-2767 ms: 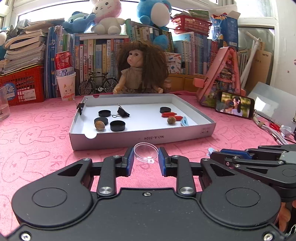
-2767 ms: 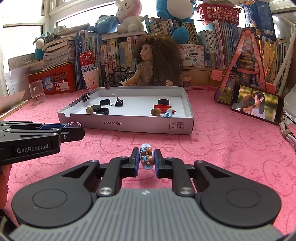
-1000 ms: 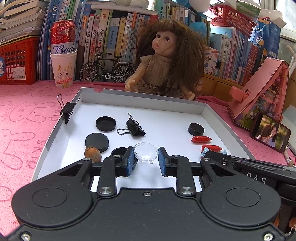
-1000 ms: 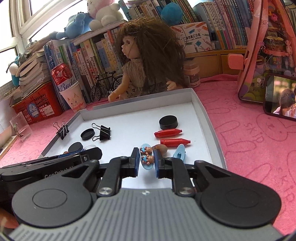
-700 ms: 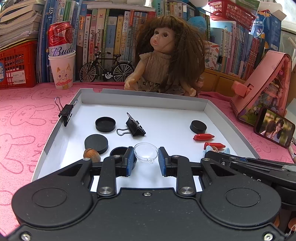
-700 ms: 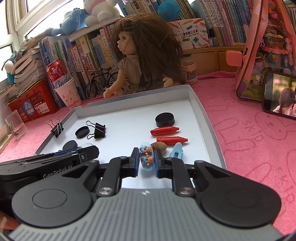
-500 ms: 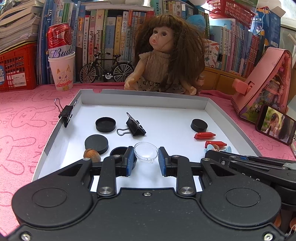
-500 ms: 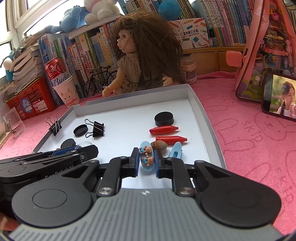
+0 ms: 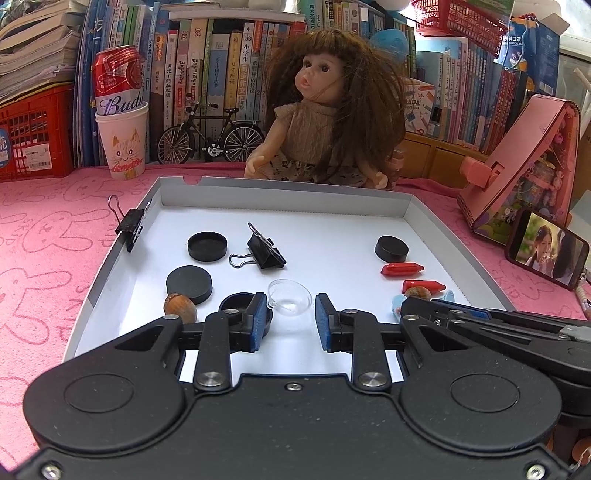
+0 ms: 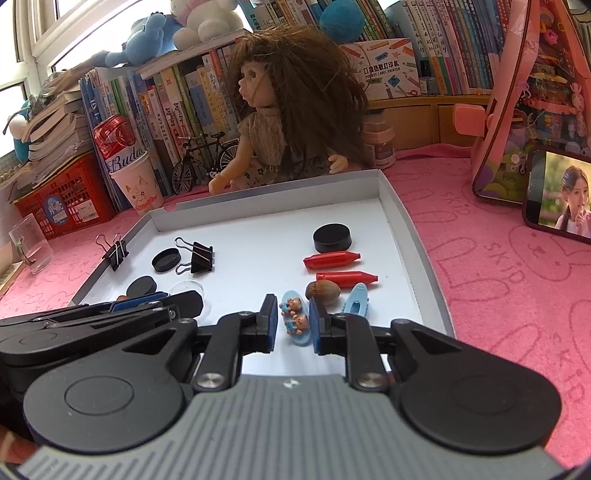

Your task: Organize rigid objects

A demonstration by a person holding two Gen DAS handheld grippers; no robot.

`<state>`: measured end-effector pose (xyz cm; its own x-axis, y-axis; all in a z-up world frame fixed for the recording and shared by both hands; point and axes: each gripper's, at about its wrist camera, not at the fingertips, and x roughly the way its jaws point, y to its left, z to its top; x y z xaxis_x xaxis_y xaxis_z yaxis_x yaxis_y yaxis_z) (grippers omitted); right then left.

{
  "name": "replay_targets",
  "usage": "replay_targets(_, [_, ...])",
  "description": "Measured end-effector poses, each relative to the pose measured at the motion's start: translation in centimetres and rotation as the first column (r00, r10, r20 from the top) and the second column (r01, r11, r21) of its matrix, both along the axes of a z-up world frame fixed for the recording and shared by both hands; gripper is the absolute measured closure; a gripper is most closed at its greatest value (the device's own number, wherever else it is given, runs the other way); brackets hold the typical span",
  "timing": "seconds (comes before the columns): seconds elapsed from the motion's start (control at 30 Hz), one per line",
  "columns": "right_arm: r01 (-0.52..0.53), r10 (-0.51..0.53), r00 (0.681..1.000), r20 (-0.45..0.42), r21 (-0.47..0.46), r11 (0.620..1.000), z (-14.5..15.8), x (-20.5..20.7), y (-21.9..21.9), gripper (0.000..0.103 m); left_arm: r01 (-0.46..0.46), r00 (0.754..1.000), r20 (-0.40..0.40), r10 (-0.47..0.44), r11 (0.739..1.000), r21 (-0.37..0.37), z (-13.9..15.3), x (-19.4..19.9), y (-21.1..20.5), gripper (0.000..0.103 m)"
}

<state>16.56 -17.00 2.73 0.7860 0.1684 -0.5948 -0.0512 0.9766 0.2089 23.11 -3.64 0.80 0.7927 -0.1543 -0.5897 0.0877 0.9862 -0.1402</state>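
The left tool's finger (image 9: pixel 258 317) half hides a black cap (image 9: pixel 236 303) in the tray.

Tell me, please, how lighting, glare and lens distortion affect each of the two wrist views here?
Left wrist view: even daylight, sharp focus; the clear plastic dome shows small bright glints; the fisheye bows the white tray rim. Right wrist view: the window at upper left is blown out to white, the books lean and curve toward the edges, and the corners darken; the phone screen stays readable.
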Motion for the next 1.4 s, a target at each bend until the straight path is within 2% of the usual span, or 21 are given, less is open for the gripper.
replay_targets(0.4, [-0.001,0.001,1.000,0.008,-0.008,1.000,0.6,-0.7,0.0,0.076,0.014,1.000,0.016,-0.014,1.000,0.009,1.0,-1.1,-0.3,0.077])
replay_targets(0.47, [-0.001,0.001,1.000,0.010,-0.010,1.000,0.8,-0.9,0.0,0.073,0.012,1.000,0.018,-0.012,1.000,0.007,1.1,-1.3,-0.2,0.077])
replay_targets(0.63, [0.001,-0.001,1.000,0.021,-0.019,1.000,1.2,-1.6,-0.1,0.059,0.014,1.000,0.026,-0.014,1.000,0.005,1.5,-1.9,-0.1,0.076])
replay_targets(1.0, [0.005,-0.003,0.999,0.045,-0.054,0.999,1.8,-3.1,0.2,0.054,0.014,0.999,0.035,-0.014,1.000,0.004,1.8,-3.6,-0.3,0.075])
replay_targets(1.4, [0.019,-0.013,0.998,0.067,-0.093,0.996,2.4,-4.8,0.3,0.042,0.005,0.999,0.051,-0.006,1.000,0.008,2.3,-5.3,0.2,0.070])
